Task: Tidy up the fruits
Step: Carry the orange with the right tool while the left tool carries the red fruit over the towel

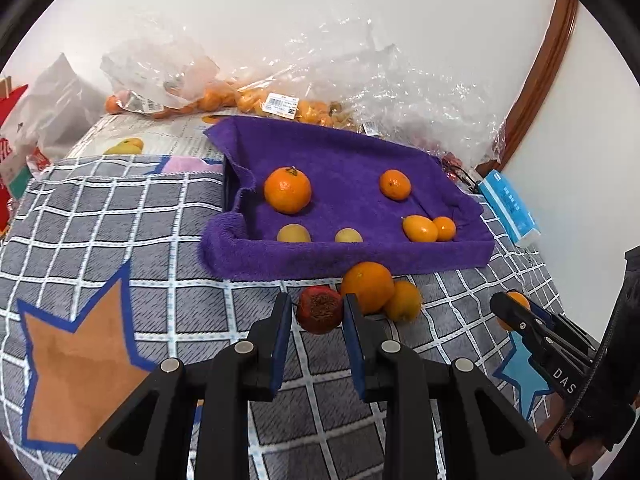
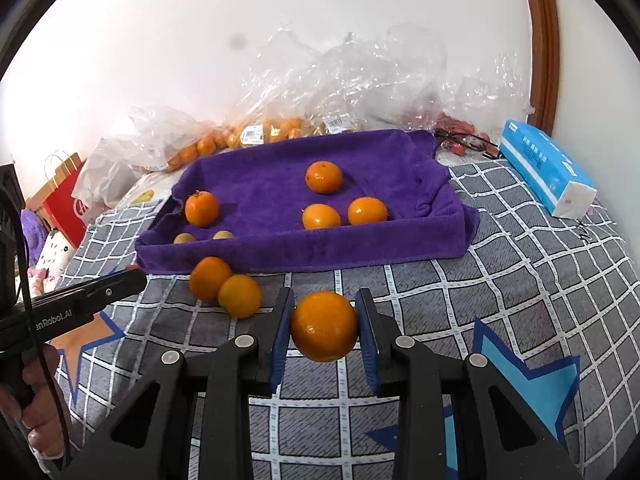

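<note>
My left gripper [image 1: 318, 312] is shut on a small dark red, wrinkled fruit [image 1: 319, 310], lifted just above the checked blanket. My right gripper [image 2: 325, 326] is shut on an orange [image 2: 324, 326], also off the blanket. Each gripper shows in the other's view: the right one [image 1: 514, 309] at the right edge, the left one [image 2: 134, 276] at the left. Two loose oranges [image 1: 367, 286] [image 2: 239, 295] touch each other just in front of the purple towel-lined tray [image 1: 348, 258] [image 2: 304, 254]. Inside the tray lie several oranges and two small yellowish fruits [image 1: 293, 234].
Clear plastic bags of small oranges [image 1: 280, 104] [image 2: 256, 132] are heaped against the wall behind the tray. A blue tissue pack [image 2: 544, 164] lies at the right. A red paper bag [image 2: 66, 204] stands at the far left. The checked blanket [image 2: 520, 280] covers the surface.
</note>
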{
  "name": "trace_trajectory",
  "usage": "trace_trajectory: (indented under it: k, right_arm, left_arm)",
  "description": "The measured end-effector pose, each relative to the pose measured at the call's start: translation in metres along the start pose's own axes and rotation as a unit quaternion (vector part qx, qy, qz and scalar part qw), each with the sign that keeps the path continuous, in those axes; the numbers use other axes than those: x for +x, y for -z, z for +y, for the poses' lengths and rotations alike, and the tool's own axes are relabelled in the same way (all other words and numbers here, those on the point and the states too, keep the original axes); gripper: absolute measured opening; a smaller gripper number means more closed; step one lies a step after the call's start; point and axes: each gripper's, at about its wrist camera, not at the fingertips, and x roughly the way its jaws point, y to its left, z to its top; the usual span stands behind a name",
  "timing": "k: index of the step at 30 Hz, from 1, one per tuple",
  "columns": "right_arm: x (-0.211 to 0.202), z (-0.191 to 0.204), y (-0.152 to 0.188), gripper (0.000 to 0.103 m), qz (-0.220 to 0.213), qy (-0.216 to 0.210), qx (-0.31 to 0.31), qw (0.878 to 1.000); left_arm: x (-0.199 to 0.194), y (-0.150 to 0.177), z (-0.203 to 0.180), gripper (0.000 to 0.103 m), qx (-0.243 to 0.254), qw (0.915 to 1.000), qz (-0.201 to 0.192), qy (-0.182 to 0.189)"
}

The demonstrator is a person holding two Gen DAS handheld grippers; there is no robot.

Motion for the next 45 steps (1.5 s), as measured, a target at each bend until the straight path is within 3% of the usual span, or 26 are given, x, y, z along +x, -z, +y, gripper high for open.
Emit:
trace_trajectory:
  k: [19, 45]
  right_arm:
    - [-0.036, 0.004, -0.004, 0.031, -0.026, 0.006, 0.003, 1.000]
    - [-0.040, 0.008, -0.038, 0.031, -0.047, 0.003, 0.002, 0.999]
  left_arm:
    - [-0.040, 0.006, 0.004, 0.025, -0.013, 0.9990, -0.022, -0.037]
    - [-0.047, -0.023, 0.007, 0.025, -0.025, 0.9989, -0.022, -0.034]
